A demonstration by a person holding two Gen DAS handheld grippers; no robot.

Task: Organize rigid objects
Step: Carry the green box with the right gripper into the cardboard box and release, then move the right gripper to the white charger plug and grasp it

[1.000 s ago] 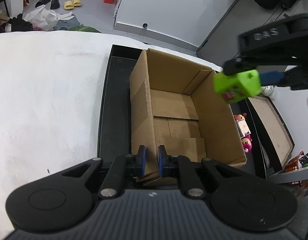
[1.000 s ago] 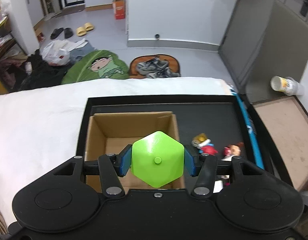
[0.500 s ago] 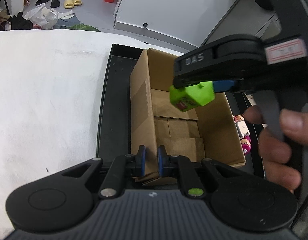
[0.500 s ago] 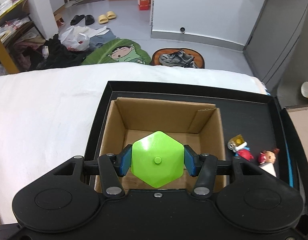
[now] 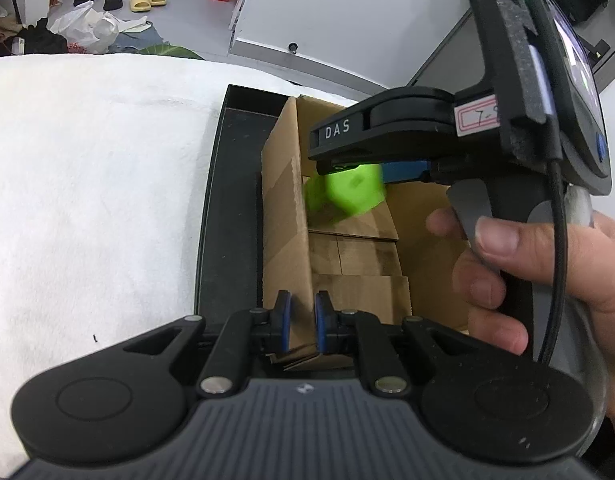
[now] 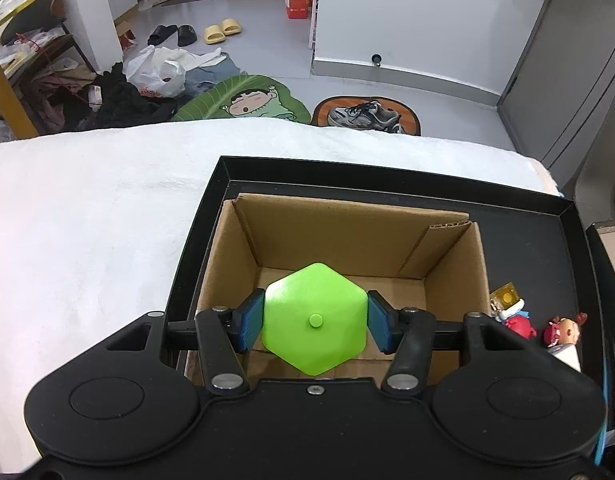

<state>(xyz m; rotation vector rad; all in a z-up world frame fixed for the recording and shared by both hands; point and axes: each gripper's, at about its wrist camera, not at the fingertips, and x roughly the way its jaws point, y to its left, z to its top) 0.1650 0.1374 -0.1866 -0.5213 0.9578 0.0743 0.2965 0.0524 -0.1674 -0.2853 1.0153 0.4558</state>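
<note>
Right gripper (image 6: pixel 315 322), tilted downward over the box (image 6: pixel 347 236), clamps the green block (image 6: pixel 315 322). Left gripper (image 5: pixel 301 326), also angled down, pinches the box wall.

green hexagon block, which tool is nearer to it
Right. The right tool clamps the green hexagon block over the cardboard box; the left tool is apart from it, shut on the box's near wall.

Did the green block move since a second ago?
Yes. In the left wrist view the green block, shut in the right gripper, went from beside the cardboard box to lower down, over its opening.
</note>
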